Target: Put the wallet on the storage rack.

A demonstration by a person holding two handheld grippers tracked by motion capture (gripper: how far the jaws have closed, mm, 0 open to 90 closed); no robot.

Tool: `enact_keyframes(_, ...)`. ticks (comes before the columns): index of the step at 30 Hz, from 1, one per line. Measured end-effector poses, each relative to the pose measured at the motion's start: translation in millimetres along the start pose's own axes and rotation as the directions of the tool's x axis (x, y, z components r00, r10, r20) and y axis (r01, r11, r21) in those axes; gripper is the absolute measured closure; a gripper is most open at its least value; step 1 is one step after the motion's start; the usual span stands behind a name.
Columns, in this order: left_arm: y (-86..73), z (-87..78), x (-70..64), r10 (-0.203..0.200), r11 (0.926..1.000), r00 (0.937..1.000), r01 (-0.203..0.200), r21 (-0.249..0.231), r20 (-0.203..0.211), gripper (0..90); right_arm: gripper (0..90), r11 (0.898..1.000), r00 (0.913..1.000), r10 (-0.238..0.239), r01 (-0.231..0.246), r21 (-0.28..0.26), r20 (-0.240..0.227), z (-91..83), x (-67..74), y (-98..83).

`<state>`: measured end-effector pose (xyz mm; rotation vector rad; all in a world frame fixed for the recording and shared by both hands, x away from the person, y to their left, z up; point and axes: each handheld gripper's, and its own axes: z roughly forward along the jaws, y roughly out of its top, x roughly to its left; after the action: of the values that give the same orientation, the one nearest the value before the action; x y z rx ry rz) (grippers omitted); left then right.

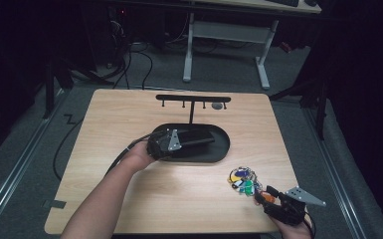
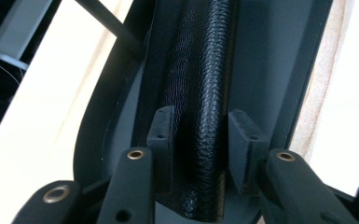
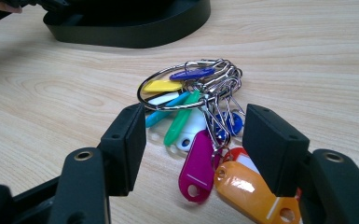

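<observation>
The left tool [image 1: 171, 141] reaches into the black oval tray [image 1: 222, 148] at the middle of the bench [image 1: 129, 114], its jaws spread on either side of a black leather wallet [image 2: 205, 84] without pinching it. The left gripper view shows the wallet's grained fold between the pads, with tray wall close on both sides. Behind the tray stands a black hook rack [image 1: 193, 98]. Near the bench's front right corner, the right tool [image 3: 191, 140] hangs released over a bunch of coloured key tags [image 3: 191, 102], with bare wood around it.
</observation>
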<state>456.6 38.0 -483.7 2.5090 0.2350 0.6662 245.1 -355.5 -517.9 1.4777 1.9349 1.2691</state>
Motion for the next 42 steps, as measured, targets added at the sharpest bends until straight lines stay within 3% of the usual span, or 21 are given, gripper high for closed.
enact_keyframes(4, -1.2, -0.3, 0.9, -0.034, 0.999, 0.9992, 0.034, 0.029, 0.019, 53.7, 40.1, 1.0, 1.0, 0.001, -0.001, 0.001, 0.0, 0.2, 0.0, 0.0)
enact_keyframes(7, -2.0, -5.1, 3.7, -0.083, 0.9965, 0.9964, 0.083, 0.014, 0.018, 51.3, 40.1, 1.0, 1.0, -0.001, 0.001, 0.002, 0.0, 0.2, 0.2, 0.1)
enact_keyframes(8, -1.4, -11.2, 7.0, -0.115, 0.9934, 0.9932, 0.115, -0.005, 0.019, 50.1, 40.1, 1.0, 1.0, 0.003, -0.003, 0.002, 0.001, 0.1, 0.8, 0.3)
enact_keyframes(17, -1.9, -27.4, 1.6, -0.111, 0.9935, 0.9938, 0.111, -0.026, -0.005, 50.5, 40.1, 1.0, 1.0, -0.007, 0.007, -0.004, 0.003, -0.5, 1.7, 1.1)
enact_keyframes(25, -24.1, -44.1, -17.1, -0.188, 0.9781, 0.9822, 0.187, -0.091, 0.0, 50.8, 40.1, 1.0, 0.9999, -0.013, 0.013, -0.004, 0.002, -0.1, 2.7, 1.8)
enact_keyframes(30, -44.6, -56.8, -30.3, -0.268, 0.9542, 0.9632, 0.268, -0.132, 0.02, 51.1, 40.1, 1.0, 0.9999, -0.011, 0.011, -0.003, 0.002, 0.0, 3.1, 2.1)
enact_keyframes(33, -57.2, -65.1, -41.2, -0.294, 0.9425, 0.9554, 0.294, -0.159, 0.021, 51.8, 40.2, 1.0, 0.9999, -0.012, 0.012, -0.003, 0.002, 0.5, 3.2, 2.3)
enact_keyframes(37, -72.9, -74.4, -54.9, -0.341, 0.923, 0.9399, 0.339, -0.183, 0.022, 51.9, 40.2, 1.0, 0.9999, -0.017, 0.017, -0.002, 0.0, 1.4, 3.7, 2.4)
enact_keyframes(42, -91.9, -87.2, -67.2, -0.413, 0.8896, 0.9101, 0.411, -0.199, 0.035, 52.1, 40.1, 1.0, 0.9998, -0.018, 0.018, -0.001, -0.002, 1.4, 4.6, 2.5)
